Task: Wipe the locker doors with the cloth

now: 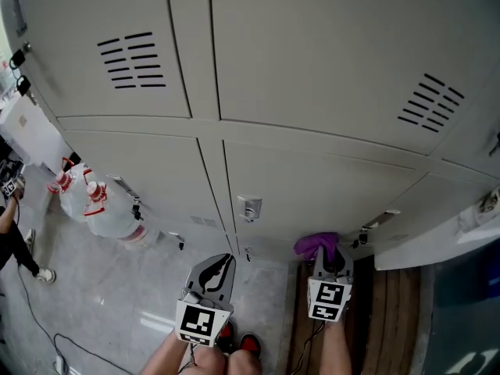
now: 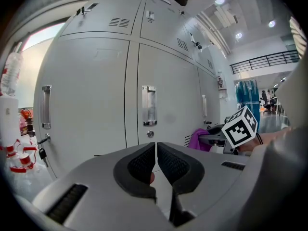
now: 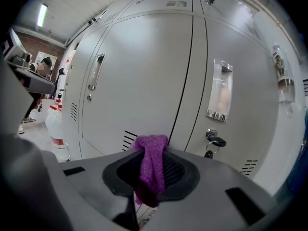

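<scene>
Lockers (image 3: 144,71) close-ish; cloth (image 3: 150,170) in R claw (image 3: 154,152)

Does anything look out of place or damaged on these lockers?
Nothing looks damaged or spilled. Only one oddity: a key hangs in the lock of the locker door ahead of the right gripper, which grips the purple cloth.

Your left grey plastic two-jaw gripper (image 1: 220,262) points forward, jaws closed together with nothing between them. Your right grey plastic two-jaw gripper (image 1: 328,258), just beside it, clamps a purple fuzzy cloth (image 3: 150,165). Both forearms are bare.
</scene>
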Motion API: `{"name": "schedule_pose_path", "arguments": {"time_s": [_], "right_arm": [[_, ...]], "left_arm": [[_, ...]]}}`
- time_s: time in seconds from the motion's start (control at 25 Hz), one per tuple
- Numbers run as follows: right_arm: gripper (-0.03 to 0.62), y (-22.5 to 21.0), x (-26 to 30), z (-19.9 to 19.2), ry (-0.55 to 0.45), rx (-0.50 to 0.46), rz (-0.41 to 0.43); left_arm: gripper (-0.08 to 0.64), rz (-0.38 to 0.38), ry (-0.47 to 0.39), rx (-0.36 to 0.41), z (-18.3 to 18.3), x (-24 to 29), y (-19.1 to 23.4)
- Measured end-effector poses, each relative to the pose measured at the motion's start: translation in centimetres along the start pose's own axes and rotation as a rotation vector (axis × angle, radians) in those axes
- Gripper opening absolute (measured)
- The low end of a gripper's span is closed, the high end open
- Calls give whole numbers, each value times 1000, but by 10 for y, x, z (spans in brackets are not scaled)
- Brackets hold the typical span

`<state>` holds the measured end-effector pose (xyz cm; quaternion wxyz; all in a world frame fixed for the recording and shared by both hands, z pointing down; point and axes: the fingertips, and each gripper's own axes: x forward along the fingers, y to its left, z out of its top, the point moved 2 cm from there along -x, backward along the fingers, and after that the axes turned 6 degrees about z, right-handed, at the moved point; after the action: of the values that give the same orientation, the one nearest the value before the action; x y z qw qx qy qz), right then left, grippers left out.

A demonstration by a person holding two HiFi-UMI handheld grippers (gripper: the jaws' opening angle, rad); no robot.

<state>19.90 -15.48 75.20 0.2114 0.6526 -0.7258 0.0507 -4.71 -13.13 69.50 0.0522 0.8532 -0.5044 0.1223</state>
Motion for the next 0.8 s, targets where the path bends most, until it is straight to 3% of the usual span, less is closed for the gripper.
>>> {"name": "schedule_pose_path", "arguments": {"time_s": [0.32, 0.8], "right_arm": [[67, 7, -50, 58, -62, 12, 41], [69, -15, -156, 214, -139, 43, 75]], "left_arm": [[34, -12, -18, 7, 52, -18, -11], [34, -8, -47, 4, 215, -69, -25]]}}
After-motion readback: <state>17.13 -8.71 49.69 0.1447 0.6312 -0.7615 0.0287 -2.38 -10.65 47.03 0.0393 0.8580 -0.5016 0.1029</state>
